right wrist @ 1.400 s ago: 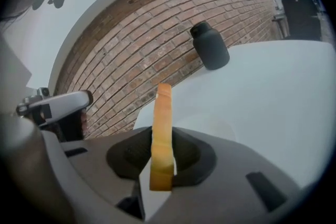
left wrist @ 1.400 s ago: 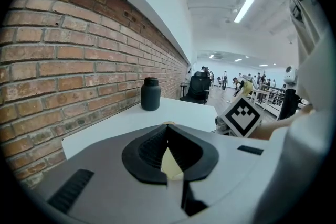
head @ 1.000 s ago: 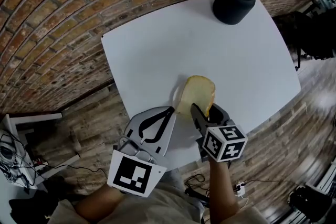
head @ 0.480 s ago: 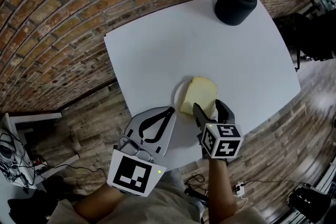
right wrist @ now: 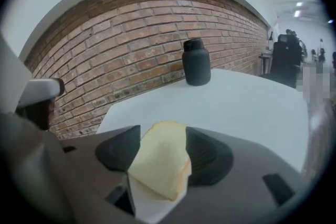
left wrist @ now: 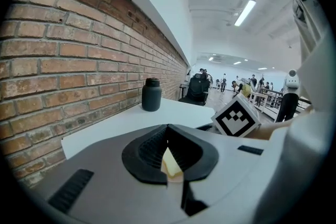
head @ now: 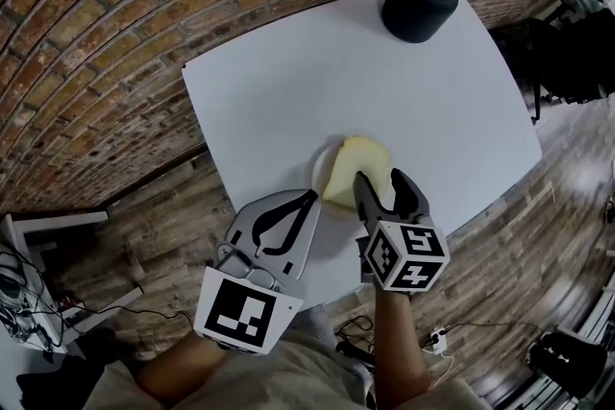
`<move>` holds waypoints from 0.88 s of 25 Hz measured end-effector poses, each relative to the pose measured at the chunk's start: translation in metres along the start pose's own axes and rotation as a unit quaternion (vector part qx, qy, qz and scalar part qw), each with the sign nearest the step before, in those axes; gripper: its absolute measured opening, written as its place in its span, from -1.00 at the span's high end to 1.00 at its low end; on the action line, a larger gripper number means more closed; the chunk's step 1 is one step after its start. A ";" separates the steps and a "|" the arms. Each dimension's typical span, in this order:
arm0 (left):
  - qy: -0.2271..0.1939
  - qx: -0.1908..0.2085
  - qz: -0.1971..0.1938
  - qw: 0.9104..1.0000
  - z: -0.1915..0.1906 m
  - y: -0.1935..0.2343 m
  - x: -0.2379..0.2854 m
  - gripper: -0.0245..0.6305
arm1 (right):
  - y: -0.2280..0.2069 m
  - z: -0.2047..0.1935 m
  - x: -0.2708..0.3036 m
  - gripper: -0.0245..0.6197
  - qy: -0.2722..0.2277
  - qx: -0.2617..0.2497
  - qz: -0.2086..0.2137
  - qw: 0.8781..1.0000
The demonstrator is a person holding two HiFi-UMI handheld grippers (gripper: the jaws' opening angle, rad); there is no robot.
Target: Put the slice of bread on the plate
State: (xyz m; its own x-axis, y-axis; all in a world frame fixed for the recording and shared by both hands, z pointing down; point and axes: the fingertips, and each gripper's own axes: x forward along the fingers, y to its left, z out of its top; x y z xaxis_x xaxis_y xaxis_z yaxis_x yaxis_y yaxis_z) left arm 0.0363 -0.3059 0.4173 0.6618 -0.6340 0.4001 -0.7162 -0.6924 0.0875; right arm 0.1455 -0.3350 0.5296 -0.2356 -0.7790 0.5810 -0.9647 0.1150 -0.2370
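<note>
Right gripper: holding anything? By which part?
Nothing held. On the right gripper the fingers have just been opening; the bread lies on the plate between them, ungripped.

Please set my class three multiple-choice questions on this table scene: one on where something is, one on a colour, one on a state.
1. Where does the bread slice lie?
A on the plate
B in a basket
C in a toaster

2. What colour is the bottle?
A white
B black
C red

3. How is the bottle placed?
A upright
B on its side
C upside down

Answers:
1 A, the plate's pale rim shows beside the bread slice.
2 B, it is dark all over.
3 A, its cap is on top.
</note>
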 end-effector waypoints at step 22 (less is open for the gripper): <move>-0.085 0.026 -0.071 0.994 0.060 -0.066 -0.043 0.89 | 0.080 0.090 -0.177 0.90 -0.195 -0.092 0.001 0.976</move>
State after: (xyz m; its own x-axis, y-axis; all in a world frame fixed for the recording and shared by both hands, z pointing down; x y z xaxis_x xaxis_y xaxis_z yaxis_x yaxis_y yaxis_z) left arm 0.0684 -0.2530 0.3398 0.7860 -0.5748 0.2275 -0.6037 -0.7929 0.0827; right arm 0.1206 -0.2433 0.3381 -0.2096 -0.9500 0.2315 -0.9775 0.1979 -0.0726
